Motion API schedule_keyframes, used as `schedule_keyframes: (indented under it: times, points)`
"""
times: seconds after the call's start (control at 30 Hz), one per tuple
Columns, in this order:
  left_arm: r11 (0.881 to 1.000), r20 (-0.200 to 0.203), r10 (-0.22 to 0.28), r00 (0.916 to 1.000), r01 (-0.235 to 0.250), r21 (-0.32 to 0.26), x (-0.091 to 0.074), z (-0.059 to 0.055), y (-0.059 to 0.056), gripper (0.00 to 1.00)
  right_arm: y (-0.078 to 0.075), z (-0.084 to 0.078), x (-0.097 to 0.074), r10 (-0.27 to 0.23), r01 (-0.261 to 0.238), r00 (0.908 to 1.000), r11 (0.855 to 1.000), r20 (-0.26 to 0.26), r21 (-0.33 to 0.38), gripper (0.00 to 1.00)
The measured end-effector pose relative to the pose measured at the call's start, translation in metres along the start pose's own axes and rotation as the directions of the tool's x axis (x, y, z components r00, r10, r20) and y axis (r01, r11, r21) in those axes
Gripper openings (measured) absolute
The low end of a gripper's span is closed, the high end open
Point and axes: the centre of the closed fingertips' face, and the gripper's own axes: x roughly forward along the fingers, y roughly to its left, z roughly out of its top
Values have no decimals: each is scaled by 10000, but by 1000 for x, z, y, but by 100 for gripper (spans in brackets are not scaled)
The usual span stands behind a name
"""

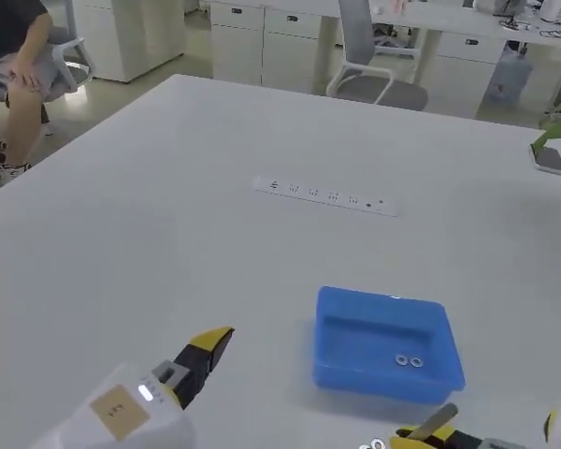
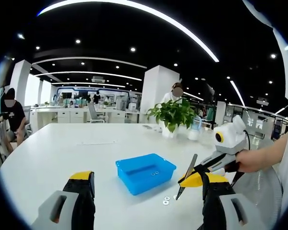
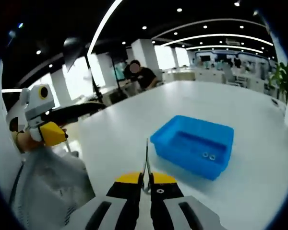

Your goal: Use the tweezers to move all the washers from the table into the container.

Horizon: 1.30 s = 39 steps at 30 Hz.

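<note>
Right gripper (image 3: pixel 146 179) squeezed the thin metal tweezers (image 3: pixel 146 155) tight. Small round metal washers (image 2: pixel 166 201) lay on the white table (image 1: pixel 168 206), near the tweezer tips. They looked light, hard and slippery; pinching one rim seemed best. Two more sat in the blue plastic container (image 1: pixel 383 379). Left gripper (image 2: pixel 143 178) was wide apart, empty.

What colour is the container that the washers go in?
Plain solid blue. The container shows best in the head view.
</note>
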Motion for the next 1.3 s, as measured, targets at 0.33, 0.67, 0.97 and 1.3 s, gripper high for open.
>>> schedule_keyframes:
  times: [0.33,0.67,0.97,1.3]
  points:
    - [9999,93,103,9999,-102,-55,-1,1,2,95,-13,36,-9,-330,328,9982,9995,494,50,3]
    - [9999,90,99,9999,-99,-71,-1,1,2,95,-18,77,-17,-626,622,9905,9980,1223,71,3]
    - [10000,54,74,10000,-74,-46,0,1,1,95,-38,87,-13,-1005,991,9866,9949,1288,172,3]
    - [9999,78,151,9999,-150,-69,-1,2,3,94,-46,84,-4,-1157,1122,9874,9930,1083,376,3]
